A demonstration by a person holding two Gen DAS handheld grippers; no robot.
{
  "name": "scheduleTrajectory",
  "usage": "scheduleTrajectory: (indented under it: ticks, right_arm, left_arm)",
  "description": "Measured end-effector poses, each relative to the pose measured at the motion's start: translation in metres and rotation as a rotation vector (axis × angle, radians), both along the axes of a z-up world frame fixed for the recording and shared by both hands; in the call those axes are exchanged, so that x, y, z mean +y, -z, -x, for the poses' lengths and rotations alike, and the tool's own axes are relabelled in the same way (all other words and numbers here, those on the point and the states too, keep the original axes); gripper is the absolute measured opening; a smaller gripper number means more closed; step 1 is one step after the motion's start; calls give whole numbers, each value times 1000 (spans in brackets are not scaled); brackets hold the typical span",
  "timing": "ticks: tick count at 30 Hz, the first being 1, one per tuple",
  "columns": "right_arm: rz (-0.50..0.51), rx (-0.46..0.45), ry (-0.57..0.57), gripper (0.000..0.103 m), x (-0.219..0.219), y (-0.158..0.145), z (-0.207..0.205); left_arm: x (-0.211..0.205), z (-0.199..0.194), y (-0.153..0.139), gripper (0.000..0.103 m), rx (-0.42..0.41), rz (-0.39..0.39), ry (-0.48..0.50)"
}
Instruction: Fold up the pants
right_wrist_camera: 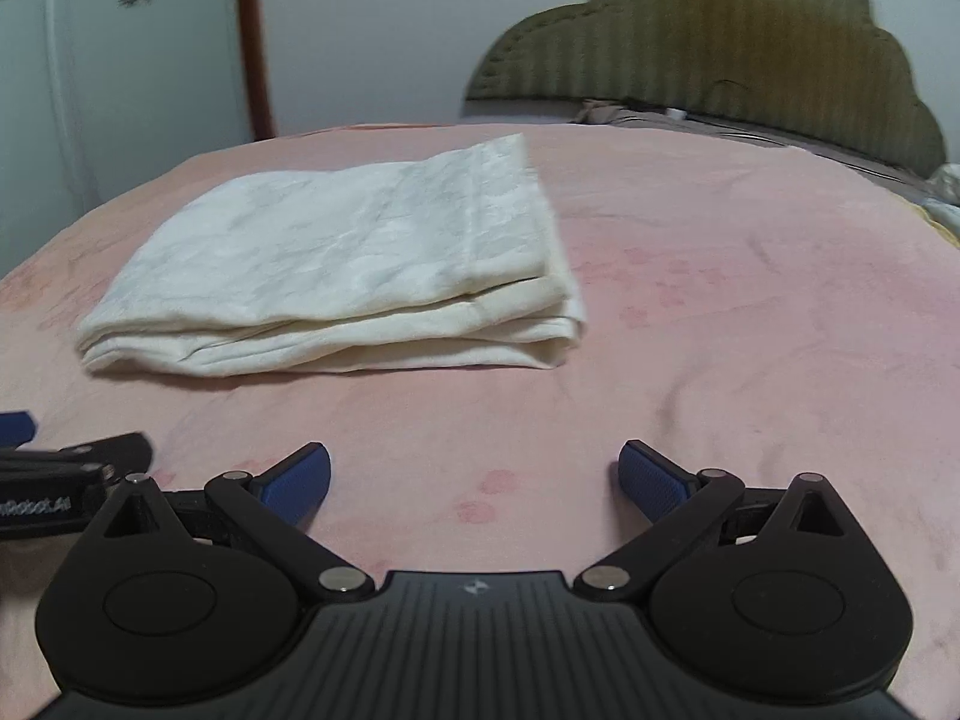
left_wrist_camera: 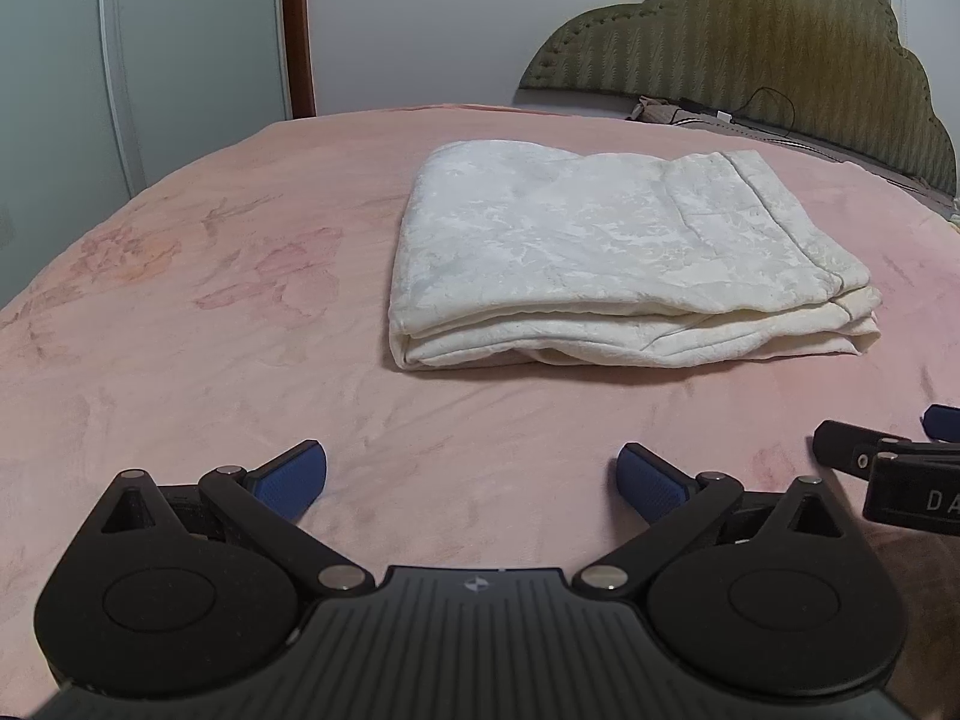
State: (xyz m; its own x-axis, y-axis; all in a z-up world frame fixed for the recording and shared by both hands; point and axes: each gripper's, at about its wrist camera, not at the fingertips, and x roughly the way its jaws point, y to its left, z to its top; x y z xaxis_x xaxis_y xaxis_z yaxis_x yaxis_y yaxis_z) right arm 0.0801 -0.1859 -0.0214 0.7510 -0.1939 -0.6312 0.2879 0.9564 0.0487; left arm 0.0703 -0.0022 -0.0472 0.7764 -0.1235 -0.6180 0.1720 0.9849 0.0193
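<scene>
White pants (left_wrist_camera: 600, 252) lie folded into a flat rectangular stack on the pink bed; they also show in the right wrist view (right_wrist_camera: 348, 276). My left gripper (left_wrist_camera: 471, 474) is open and empty, low over the bedspread, short of the stack's near edge. My right gripper (right_wrist_camera: 474, 474) is open and empty, also short of the stack, near its right end. Part of the right gripper (left_wrist_camera: 900, 468) shows at the right edge of the left wrist view, and part of the left gripper (right_wrist_camera: 60, 474) at the left edge of the right wrist view.
The pink floral bedspread (left_wrist_camera: 210, 330) covers the bed. An olive padded headboard (left_wrist_camera: 768, 48) stands at the back right, with cables and small items (left_wrist_camera: 708, 114) at its base. A white wardrobe (left_wrist_camera: 180, 60) stands at the back left.
</scene>
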Motion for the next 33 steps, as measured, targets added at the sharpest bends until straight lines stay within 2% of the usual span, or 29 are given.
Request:
scheduleTrajectory:
  ticks: [4, 8, 33]
  right_arm:
    - [51, 26, -15, 103, 8, 1, -4]
    - [28, 20, -32, 103, 5, 2, -3]
    - [37, 25, -61, 103, 4, 2, -4]
  left_arm:
    - [0, 0, 0, 103, 1, 3, -4]
    - [0, 0, 0, 103, 1, 4, -3]
    - [1, 3, -1, 103, 0, 2, 6]
